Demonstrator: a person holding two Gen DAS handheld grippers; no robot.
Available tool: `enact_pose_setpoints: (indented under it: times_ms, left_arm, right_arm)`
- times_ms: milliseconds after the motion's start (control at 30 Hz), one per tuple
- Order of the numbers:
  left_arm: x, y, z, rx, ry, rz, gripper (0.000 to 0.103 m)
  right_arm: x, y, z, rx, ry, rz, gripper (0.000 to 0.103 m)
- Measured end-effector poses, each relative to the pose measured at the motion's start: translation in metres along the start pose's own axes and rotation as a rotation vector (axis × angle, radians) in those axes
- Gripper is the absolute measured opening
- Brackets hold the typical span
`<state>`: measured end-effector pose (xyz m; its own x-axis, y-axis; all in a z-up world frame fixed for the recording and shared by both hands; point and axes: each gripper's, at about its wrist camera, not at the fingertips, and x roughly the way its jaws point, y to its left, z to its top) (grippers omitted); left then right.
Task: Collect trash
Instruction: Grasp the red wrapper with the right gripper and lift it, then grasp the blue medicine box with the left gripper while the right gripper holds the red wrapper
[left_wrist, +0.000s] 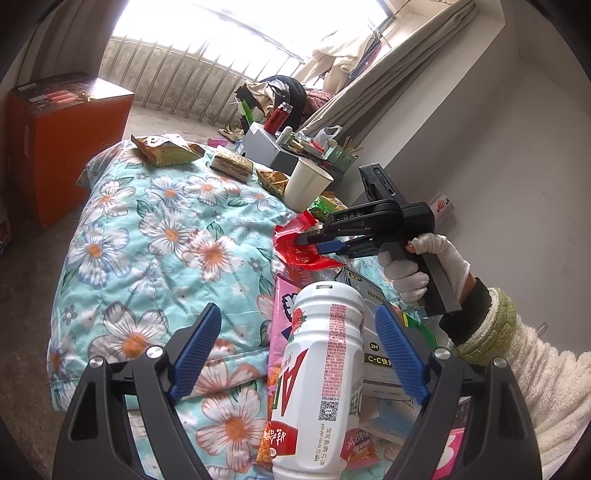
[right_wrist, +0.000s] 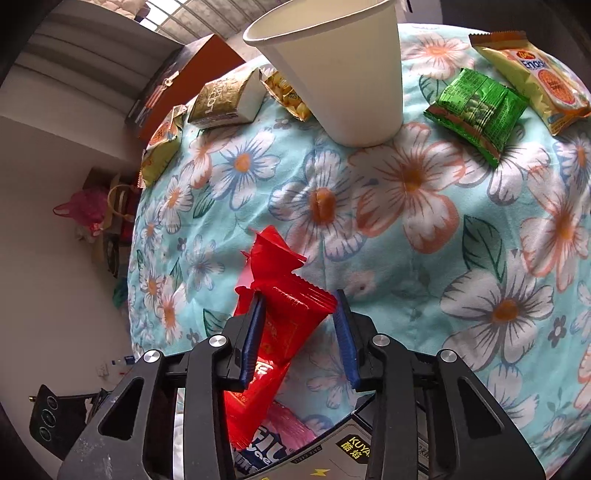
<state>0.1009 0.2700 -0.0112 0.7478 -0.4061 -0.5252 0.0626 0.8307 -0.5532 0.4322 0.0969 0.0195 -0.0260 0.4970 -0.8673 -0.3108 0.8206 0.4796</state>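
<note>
Right gripper straddles a red wrapper on the floral quilt. Jaws part open: the left pad touches the wrapper's edge, the right pad stands clear of it, so nothing is clamped yet. The wrapper's long axis runs roughly along the fingers, crimped end pointing away from the camera, lower end lying over a pink packet and a dark box. From the left wrist view the right gripper sits at the wrapper, nearer to it than the left. Left gripper is wide open around a white bottle that stands upright between the pads; I see a gap to the far pad, contact on the other side cannot be told. Judgement: closing the right jaws would pinch the wrapper across its short width. Containers: a white paper cup stands beyond the wrapper; its inside is mostly hidden. Green packet and yellow packet lie to its right.
</note>
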Motion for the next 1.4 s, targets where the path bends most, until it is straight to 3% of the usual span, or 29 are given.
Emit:
enact_pose_setpoints:
  times_ms: [167, 367, 633, 967, 1267, 1400]
  left_arm:
    - [0.002, -0.006, -0.005, 0.006, 0.004, -0.011, 0.083]
    - [0.0, -0.014, -0.012, 0.01, 0.002, -0.01, 0.083]
    - [-0.004, -0.03, -0.018, 0.069, -0.004, 0.024, 0.083]
    - [-0.01, -0.041, -0.027, 0.11, 0.022, 0.068, 0.083]
    - [-0.013, -0.044, -0.041, 0.124, 0.077, 0.116, 0.083]
    - [-0.023, -0.052, -0.047, 0.131, 0.057, 0.111, 0.083]
  right_arm:
    - [-0.006, 0.013, -0.004, -0.058, -0.052, -0.033, 0.019]
    - [-0.025, 0.019, -0.007, -0.06, -0.111, 0.021, 0.015]
    - [-0.084, 0.015, -0.029, -0.048, -0.237, 0.093, 0.015]
    - [-0.142, -0.002, -0.097, -0.047, -0.344, 0.156, 0.015]
    - [-0.154, -0.02, -0.166, -0.009, -0.377, 0.237, 0.015]
    - [-0.154, -0.033, -0.195, 0.033, -0.389, 0.268, 0.015]
